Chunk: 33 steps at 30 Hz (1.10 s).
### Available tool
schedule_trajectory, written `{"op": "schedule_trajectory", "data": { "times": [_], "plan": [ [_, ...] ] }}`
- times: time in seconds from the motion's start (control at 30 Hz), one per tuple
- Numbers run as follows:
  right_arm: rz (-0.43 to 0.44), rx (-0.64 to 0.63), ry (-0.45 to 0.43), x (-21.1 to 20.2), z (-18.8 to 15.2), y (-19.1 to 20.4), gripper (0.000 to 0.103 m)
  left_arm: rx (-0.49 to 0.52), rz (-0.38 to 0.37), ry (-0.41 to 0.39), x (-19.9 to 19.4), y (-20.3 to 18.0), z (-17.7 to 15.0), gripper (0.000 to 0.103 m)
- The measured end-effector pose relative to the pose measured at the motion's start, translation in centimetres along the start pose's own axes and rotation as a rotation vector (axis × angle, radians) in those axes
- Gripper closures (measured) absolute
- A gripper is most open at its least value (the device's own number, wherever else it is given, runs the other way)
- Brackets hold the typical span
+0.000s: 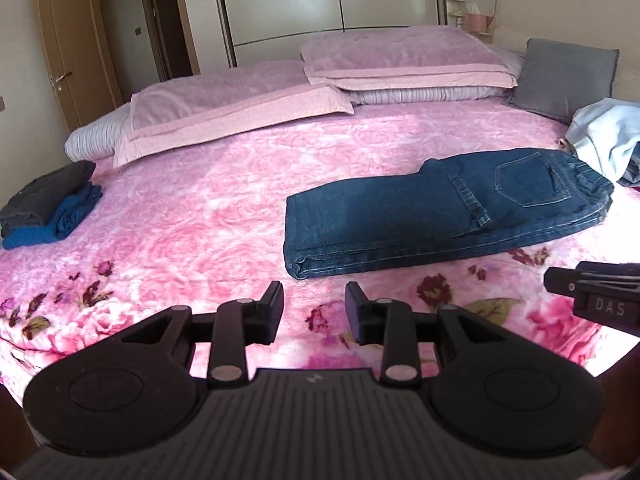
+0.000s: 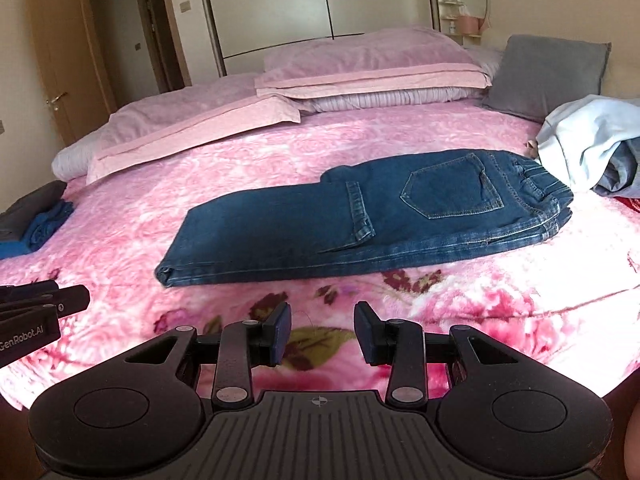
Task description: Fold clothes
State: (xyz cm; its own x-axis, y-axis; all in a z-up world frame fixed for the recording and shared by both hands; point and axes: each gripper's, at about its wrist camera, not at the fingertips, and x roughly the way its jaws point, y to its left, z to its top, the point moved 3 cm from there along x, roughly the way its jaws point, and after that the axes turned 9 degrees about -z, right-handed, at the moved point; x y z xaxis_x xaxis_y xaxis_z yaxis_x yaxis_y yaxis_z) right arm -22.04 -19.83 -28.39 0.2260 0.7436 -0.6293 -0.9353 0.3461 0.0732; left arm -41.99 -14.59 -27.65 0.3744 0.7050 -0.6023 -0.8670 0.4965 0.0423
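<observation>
Both grippers, the left gripper point(image 1: 314, 306) and right gripper point(image 2: 323, 330), hang partly open and empty; the folded jeans point(image 2: 360, 224) lie mid-frame on the blanket point(image 1: 192, 216). Gripping only the top layer could undo the fold.

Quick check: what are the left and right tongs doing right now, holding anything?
Left tongs: open, nothing between them, short of the folded jeans.
Right tongs: open, empty, above the pink blanket.

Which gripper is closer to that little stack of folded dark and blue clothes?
Left. The left gripper hovers open, with the stack up to its left. The right gripper, also open, sits beyond the left one, farther from the stack.
</observation>
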Motion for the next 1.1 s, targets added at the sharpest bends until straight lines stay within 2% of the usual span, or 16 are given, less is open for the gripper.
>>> {"op": "schedule_trajectory", "data": {
  "times": [0.17, 0.3, 0.4, 0.53, 0.67, 0.77, 0.87, 1.0, 1.03, 1.1],
  "plan": [
    [0.001, 0.011, -0.023, -0.6, 0.5, -0.3, 0.064, -0.001, -0.035, -0.038, -0.6, 0.4, 0.4, 0.073],
    [-0.016, 0.026, -0.009, 1.2, 0.9, -1.2, 0.064, -0.039, -0.075, -0.045, 1.8, 2.3, 1.0, 0.073],
    [-0.021, 0.052, 0.037, 4.8, 1.2, -2.3, 0.064, -0.022, -0.092, -0.005, 6.2, 3.7, 1.6, 0.075],
    [-0.043, 0.076, 0.110, 11.1, 2.1, -3.1, 0.064, -0.001, -0.140, 0.041, 13.2, 5.0, 2.9, 0.085],
    [-0.014, 0.032, 0.060, 16.7, 5.6, -2.1, 0.064, 0.038, -0.201, 0.041, 20.2, 5.0, 5.8, 0.092],
    [0.004, -0.024, 0.003, 21.1, 8.8, -0.4, 0.064, 0.067, -0.238, 0.038, 25.0, 4.7, 7.8, 0.092],
    [0.024, -0.079, -0.018, 25.4, 10.7, 1.2, 0.065, 0.101, -0.244, 0.048, 29.7, 4.7, 8.6, 0.092],
    [-0.002, -0.155, -0.004, 30.6, 10.2, 2.1, 0.065, 0.098, -0.241, 0.085, 34.0, 5.2, 7.6, 0.092],
    [-0.013, -0.173, -0.008, 30.9, 10.0, 2.3, 0.065, 0.092, -0.238, 0.081, 34.3, 5.2, 7.3, 0.092],
    [-0.036, -0.208, -0.016, 31.4, 9.5, 2.7, 0.065, 0.151, -0.205, 0.076, 34.3, 4.4, 6.9, 0.092]
  ]
}}
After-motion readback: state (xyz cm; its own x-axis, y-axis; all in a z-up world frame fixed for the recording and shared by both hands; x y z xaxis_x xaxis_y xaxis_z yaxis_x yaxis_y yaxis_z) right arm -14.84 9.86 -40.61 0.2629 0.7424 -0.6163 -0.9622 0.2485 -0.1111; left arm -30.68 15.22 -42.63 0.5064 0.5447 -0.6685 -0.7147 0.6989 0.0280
